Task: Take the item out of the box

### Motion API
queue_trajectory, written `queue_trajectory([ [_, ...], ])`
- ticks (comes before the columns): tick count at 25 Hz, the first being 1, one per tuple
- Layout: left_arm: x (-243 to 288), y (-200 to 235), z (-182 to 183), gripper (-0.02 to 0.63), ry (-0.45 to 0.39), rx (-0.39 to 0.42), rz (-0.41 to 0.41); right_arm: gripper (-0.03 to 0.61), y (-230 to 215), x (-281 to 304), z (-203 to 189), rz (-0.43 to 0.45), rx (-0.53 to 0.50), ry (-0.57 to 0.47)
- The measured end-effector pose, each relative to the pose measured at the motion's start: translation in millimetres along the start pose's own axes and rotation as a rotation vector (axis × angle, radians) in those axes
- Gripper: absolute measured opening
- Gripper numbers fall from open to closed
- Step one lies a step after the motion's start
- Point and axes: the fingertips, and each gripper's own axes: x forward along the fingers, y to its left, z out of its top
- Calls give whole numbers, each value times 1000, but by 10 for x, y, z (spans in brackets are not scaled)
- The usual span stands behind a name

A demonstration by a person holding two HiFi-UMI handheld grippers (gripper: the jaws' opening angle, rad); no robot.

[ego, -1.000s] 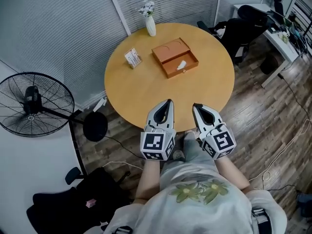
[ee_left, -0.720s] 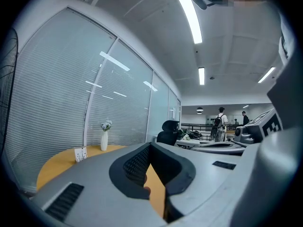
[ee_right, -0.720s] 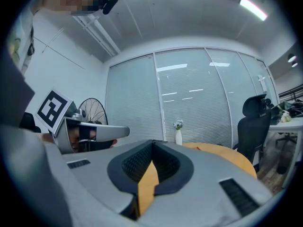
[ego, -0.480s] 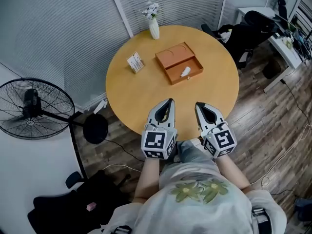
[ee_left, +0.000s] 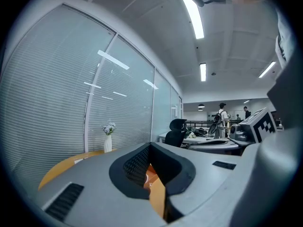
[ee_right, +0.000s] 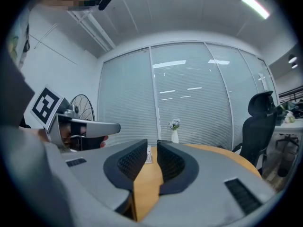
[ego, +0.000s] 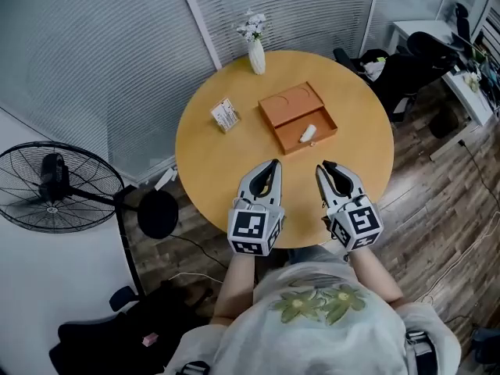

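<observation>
On the round table (ego: 203, 162), from left to right, you have a small card stand (ego: 225, 115), a white vase (ego: 256, 55) of flowers and the open orange box (ego: 291, 108). The white item (ego: 308, 133) lies in the box's nearer, right-hand part, too small for you to tell what it is. Your left gripper view shows only an orange sliver past the pads, and it is unclear whether that is box or table. Your right gripper view hides the box behind the jaws; only the card stand (ee_right: 149, 155) and vase (ee_right: 175, 136) peek through.

Your left gripper (ego: 272, 164) hovers over the near side of the table, well short of the box, its jaws meeting at the tips with nothing between them. Your right gripper (ego: 326, 166), just beside it, has just been opening its jaws. The gap is narrow, with nothing in it, and the jaws touch nothing.
</observation>
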Motion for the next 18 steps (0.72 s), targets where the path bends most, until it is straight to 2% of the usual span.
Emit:
queue_trajectory([
  [5, 277, 165, -33, 1, 19, 8, -17, 69, -178, 306, -1, -14, 8, 11],
  [7, 382, 232, -41, 1, 26, 10, -23, 123, -243, 421, -6, -18, 16, 19],
  [14, 738, 439, -144, 1, 58, 1, -33, 125, -486, 781, -110, -43, 36, 68],
  [15, 782, 457, -170, 1, 65, -4, -35, 163, -515, 826, -140, -43, 41, 83],
  [18, 919, 481, -232, 2, 77, -11, -49, 172, -609, 949, -228, -50, 51, 118],
])
